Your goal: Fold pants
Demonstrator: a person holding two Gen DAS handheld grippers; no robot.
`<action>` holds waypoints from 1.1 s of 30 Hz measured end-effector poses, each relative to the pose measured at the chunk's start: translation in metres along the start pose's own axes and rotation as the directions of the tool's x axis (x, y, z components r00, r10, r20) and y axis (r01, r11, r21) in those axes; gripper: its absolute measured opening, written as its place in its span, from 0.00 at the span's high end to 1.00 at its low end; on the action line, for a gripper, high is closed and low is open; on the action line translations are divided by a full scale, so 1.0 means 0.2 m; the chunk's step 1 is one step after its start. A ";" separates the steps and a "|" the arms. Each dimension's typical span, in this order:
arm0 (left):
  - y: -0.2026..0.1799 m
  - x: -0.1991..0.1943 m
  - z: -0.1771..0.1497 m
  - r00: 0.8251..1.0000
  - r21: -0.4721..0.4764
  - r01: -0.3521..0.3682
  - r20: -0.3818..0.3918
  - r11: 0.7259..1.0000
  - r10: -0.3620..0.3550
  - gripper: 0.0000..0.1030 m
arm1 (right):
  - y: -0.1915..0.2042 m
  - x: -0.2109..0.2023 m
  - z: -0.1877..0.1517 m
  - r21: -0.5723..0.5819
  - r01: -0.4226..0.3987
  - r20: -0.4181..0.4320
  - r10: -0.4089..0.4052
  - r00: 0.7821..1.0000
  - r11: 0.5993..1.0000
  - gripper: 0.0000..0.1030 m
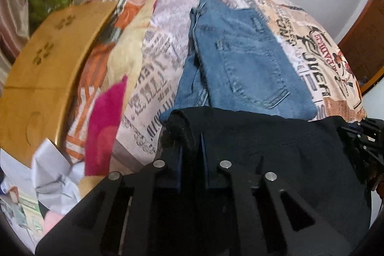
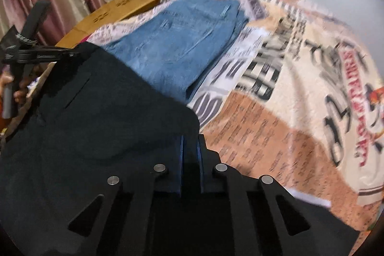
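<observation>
Both grippers are down on the black pants now, and each one has a corner. The left gripper has its jaws pinched together on a thick rolled edge of the dark cloth, probably the waistband or a hem, which bunches up between the pads. The right gripper is clamped on the opposite corner of the same edge, with cloth showing in the thin slit between its jaws. Two grips set apart along one edge: that looks like the setup for lifting it evenly and carrying it over in a fold, so the fabric stays taut instead of sagging in the middle.

Take the folded blue jeans as the marker. The black pants lie just on the near side of them, their far edge overlapping the jeans' near end, all on the printed bedspread. Left of the jeans sits a cardboard box, and nearer the camera, a pink cloth. The jeans already look done and set aside; by my reading, the black pair is the one being worked, and its fold has yet to begin.
</observation>
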State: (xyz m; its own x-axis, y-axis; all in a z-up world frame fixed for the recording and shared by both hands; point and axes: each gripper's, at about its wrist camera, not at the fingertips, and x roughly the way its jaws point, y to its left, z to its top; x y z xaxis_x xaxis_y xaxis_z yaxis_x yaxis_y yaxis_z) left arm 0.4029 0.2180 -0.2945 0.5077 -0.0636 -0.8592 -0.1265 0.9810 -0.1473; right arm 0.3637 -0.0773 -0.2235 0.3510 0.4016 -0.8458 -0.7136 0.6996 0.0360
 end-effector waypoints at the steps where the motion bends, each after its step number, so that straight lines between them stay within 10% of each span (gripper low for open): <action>1: -0.01 -0.03 0.01 1.000 0.003 -0.006 0.015 1.000 0.006 0.88 | 0.01 -0.01 0.01 -0.010 0.020 0.015 -0.020 1.000 1.000 0.93; 14: -0.06 -0.29 0.16 0.986 0.032 -0.052 0.159 0.998 0.047 0.89 | -0.03 -0.27 0.23 0.020 0.130 0.211 -0.131 0.969 0.991 0.94; 33: -0.15 -0.81 -0.26 0.973 0.102 -0.099 0.219 0.990 0.075 0.89 | 0.35 -0.74 -0.17 0.008 0.025 0.227 -0.026 0.974 1.000 0.94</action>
State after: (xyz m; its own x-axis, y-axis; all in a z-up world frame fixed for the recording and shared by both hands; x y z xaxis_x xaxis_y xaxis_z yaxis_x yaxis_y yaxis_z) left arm 0.2794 0.1901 -0.1772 0.6714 0.0517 -0.7393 -0.0889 0.9960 -0.0111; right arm 0.2411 -0.1080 -0.1141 0.4978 0.5071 -0.7036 -0.6997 0.7141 0.0197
